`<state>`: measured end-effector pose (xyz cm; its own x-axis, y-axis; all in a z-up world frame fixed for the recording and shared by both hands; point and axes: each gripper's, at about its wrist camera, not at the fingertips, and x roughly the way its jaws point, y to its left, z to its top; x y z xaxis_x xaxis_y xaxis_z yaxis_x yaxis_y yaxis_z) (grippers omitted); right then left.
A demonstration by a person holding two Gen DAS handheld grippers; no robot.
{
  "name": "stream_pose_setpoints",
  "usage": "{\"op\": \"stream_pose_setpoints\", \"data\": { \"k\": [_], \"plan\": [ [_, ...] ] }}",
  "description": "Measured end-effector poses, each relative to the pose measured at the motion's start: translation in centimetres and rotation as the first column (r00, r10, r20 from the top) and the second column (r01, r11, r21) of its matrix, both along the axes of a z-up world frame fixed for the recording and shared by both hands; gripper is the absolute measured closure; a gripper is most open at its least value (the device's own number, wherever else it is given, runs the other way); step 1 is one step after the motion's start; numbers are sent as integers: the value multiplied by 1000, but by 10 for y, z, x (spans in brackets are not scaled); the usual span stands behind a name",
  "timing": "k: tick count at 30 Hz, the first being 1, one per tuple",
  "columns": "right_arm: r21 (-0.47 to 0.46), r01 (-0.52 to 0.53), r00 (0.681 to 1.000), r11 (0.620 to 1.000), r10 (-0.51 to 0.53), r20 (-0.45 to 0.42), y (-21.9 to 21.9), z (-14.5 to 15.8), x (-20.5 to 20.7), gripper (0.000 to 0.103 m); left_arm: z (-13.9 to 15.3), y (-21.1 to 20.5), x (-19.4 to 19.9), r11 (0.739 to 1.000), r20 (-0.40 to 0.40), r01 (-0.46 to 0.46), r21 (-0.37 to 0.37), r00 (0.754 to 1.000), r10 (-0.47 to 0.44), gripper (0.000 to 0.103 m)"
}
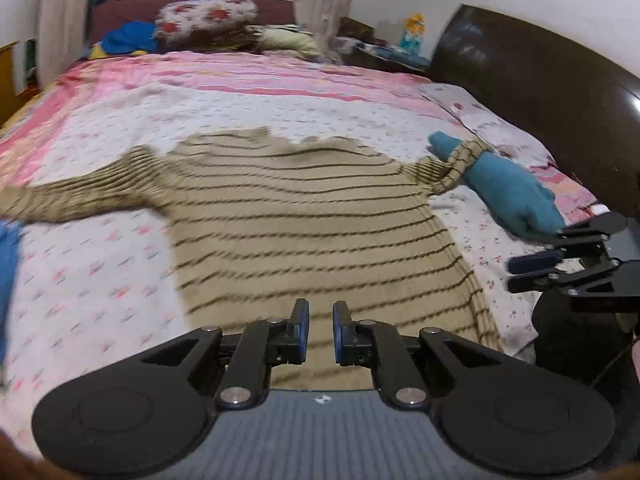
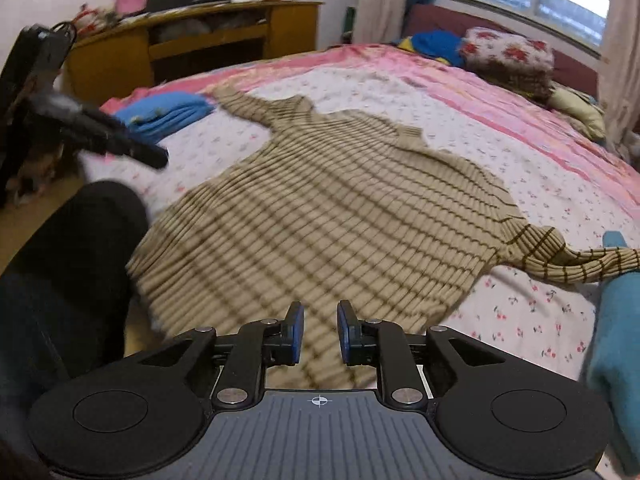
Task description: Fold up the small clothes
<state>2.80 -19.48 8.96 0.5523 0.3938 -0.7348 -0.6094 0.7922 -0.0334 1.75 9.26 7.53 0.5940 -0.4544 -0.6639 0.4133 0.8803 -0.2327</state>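
Note:
A tan sweater with dark stripes (image 1: 312, 208) (image 2: 340, 208) lies spread flat on the bed, both sleeves stretched out sideways. My left gripper (image 1: 321, 320) hovers over its hem with the jaws almost together and nothing between them. It shows blurred at the left of the right wrist view (image 2: 154, 155). My right gripper (image 2: 320, 322) hangs over the hem's other corner, its jaws a little apart and empty. The left wrist view shows it at the right edge (image 1: 516, 272). One sleeve end drapes over a teal garment (image 1: 516, 196) (image 2: 616, 320).
Folded blue clothes (image 2: 164, 114) sit at the bed's left side. A floral pillow (image 1: 208, 16) and bedding lie at the far end under the window. A dark headboard (image 1: 540, 92) bounds the right. A wooden desk (image 2: 192, 44) stands beyond. A person's dark-trousered leg (image 2: 72, 260) is at the bed's edge.

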Motion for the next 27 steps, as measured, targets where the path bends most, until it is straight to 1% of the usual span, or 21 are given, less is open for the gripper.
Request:
{"op": "stream_pose_setpoints", "data": {
  "k": [3,4,8,11,15,18,19,20,21,22,25,27],
  "plan": [
    [12,58,998,998,-58,-7,2,-4,33,84,-5,-22,29,1000,7,25,-4,1000,-24,85],
    [16,76,997,997,-76,-6,1,-4,43,84,-7,-27,41,1000,9,21,-7,1000,-21,85],
    [36,154,988,987,-154,0,-6,-4,107,84,-13,-39,90,1000,14,-10,-16,1000,10,85],
    [32,188,982,982,-189,17,-8,-5,156,84,-15,-44,132,999,26,-35,-9,999,35,85],
    [23,203,978,979,-204,30,-3,-9,227,84,-15,-47,187,999,45,-52,11,998,51,85],
    [10,183,982,983,-184,48,4,-14,275,84,-13,-49,226,999,57,-39,35,998,37,85],
    [0,165,985,986,-165,48,7,-16,290,81,-13,-51,239,999,58,-31,45,998,28,84],
    [-18,139,990,990,-139,32,11,-19,305,72,-13,-52,250,998,58,-26,53,998,23,84],
    [-35,119,993,992,-118,22,15,-23,317,69,-14,-52,260,998,56,-21,60,998,17,84],
    [-50,103,995,993,-103,18,18,-26,325,68,-16,-53,270,998,52,-15,66,999,11,83],
    [-96,18,999,995,-21,-30,28,-39,346,68,-23,-56,291,997,41,-6,79,999,3,82],
    [-122,-34,997,992,25,-72,35,-49,355,64,-28,-58,299,997,31,2,81,1000,-5,80]
  ]
}}
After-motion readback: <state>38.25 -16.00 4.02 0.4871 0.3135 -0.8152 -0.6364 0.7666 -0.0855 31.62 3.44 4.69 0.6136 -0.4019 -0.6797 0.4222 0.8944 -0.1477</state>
